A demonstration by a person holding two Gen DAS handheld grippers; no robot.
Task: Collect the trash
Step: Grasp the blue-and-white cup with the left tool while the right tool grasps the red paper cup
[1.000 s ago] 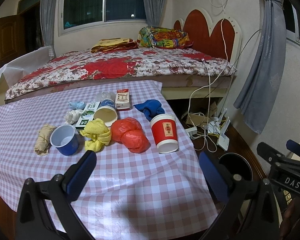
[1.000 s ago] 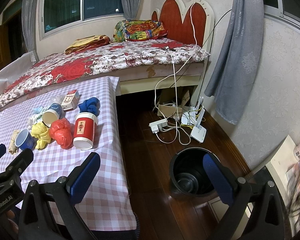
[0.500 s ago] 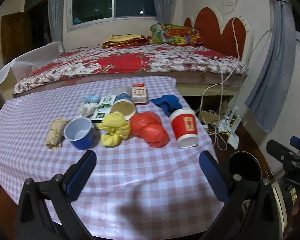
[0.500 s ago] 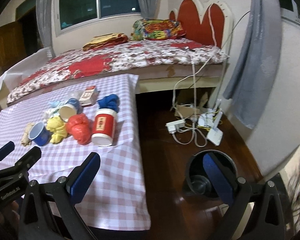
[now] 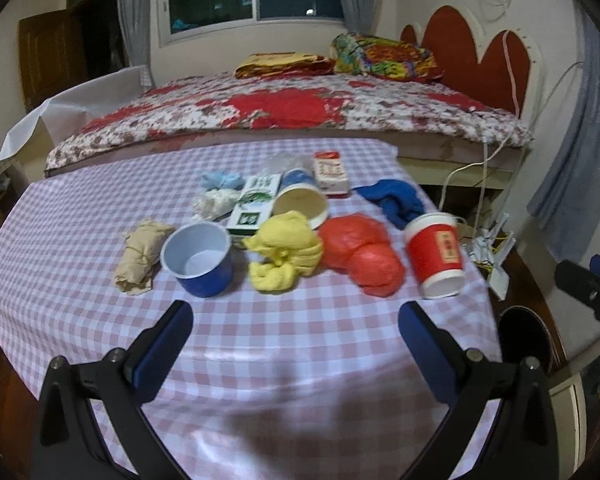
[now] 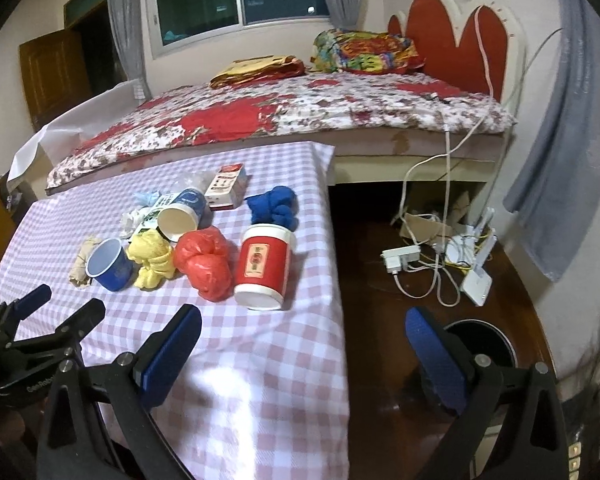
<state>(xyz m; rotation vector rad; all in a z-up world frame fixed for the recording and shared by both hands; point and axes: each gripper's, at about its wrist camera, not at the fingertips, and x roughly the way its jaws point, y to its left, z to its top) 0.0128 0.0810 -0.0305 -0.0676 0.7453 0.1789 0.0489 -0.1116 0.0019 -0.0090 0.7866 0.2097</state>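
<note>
The left gripper [image 5: 296, 320] and the right gripper [image 6: 303, 330] both hang with jaws spread wide, grasping nothing. The trash lies in a cluster toward the far right part of the table [image 5: 80, 280]: a red cup [image 5: 436, 254] upside down near the right edge, a red bag [image 5: 364, 252] beside it, a yellow bag [image 5: 286, 252], and a blue cup [image 5: 199, 254] upright. A black bin [image 6: 486, 346] stands on the floor beyond the right edge

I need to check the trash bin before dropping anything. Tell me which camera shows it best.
The right wrist view. There the black trash bin sits on the floor beside the table, rim and dark inside partly visible behind a claw finger. The left wrist view catches only a dark sliver at the table edge.
</note>
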